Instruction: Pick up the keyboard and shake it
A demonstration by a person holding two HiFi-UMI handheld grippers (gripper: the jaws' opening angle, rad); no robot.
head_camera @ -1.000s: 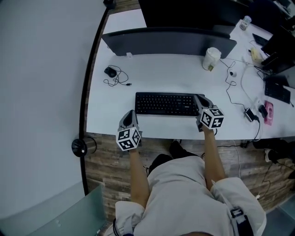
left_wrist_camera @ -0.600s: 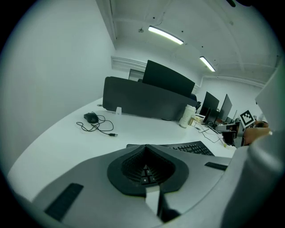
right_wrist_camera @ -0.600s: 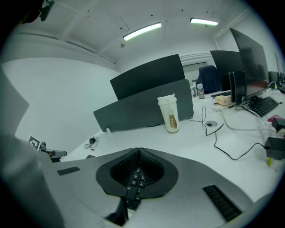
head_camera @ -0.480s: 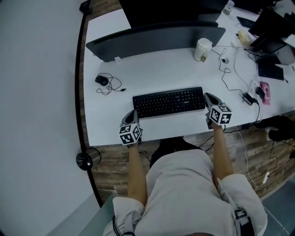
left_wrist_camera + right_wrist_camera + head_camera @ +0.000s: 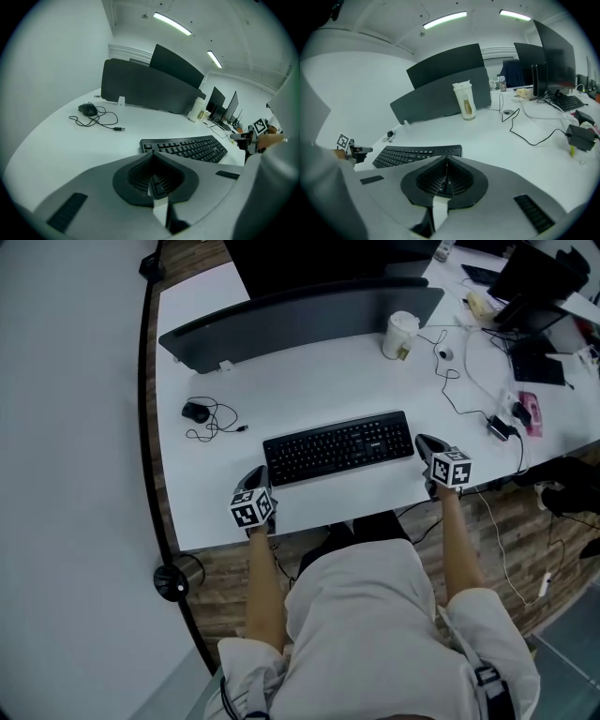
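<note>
The keyboard (image 5: pixel 339 446) lies flat on the white surface (image 5: pixel 309 371), held by neither gripper. The left gripper (image 5: pixel 256 472) sits near its front-left corner and the right gripper (image 5: pixel 425 441) close beside its right end. Both pairs of fingers are pressed together on nothing, so the lift and the shake both look yet to come: 0 of 2 steps done.

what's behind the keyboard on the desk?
Behind the keyboard: bare white desk, then a dark divider panel, a cup near its right end. What's behind the panel is hidden.
</note>
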